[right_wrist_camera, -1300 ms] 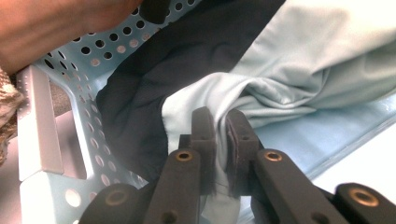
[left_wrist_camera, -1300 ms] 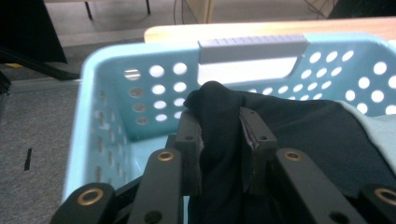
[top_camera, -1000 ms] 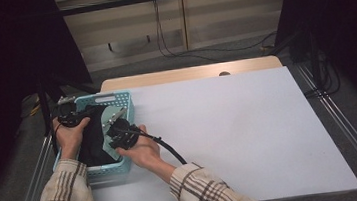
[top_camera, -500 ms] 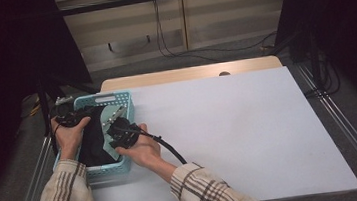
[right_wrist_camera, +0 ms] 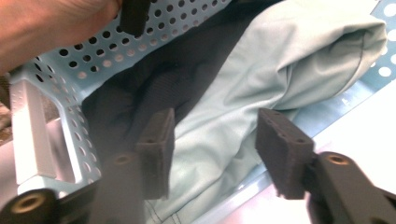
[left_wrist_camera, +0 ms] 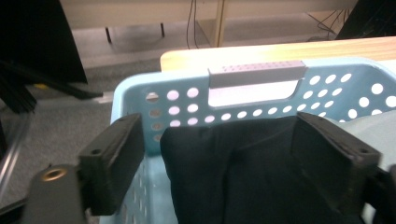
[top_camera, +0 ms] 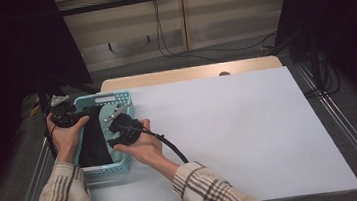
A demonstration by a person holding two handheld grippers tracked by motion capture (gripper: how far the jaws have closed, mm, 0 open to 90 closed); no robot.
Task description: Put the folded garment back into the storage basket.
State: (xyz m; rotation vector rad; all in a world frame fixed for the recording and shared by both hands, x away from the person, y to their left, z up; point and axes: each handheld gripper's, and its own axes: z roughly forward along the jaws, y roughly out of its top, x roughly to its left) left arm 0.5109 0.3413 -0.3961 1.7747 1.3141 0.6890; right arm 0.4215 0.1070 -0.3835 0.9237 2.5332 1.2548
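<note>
A light blue perforated basket [top_camera: 114, 96] stands at the table's left edge. Inside it lie a black cloth [top_camera: 92, 139] and a pale green cloth [right_wrist_camera: 261, 74]. My left gripper [top_camera: 62, 112] hovers at the basket's far left corner, open, with the black cloth [left_wrist_camera: 233, 168] below and between its jaws. Over the basket's right rim my right gripper [top_camera: 119, 129] is open, its jaws spread just above the pale green cloth, holding nothing. The basket wall [left_wrist_camera: 187, 102] and its handle slot fill the left gripper view's middle.
The white table top [top_camera: 239, 124] stretches to the right of the basket. A wooden strip [top_camera: 188, 73] runs along the far edge. Metal rails [top_camera: 350, 127] flank the table. Cables hang by the back wall. The left hand [right_wrist_camera: 51, 23] appears in the right gripper view.
Both grippers have shifted only slightly over the basket; the left one sits a little nearer the far left corner. Nothing was grasped.
</note>
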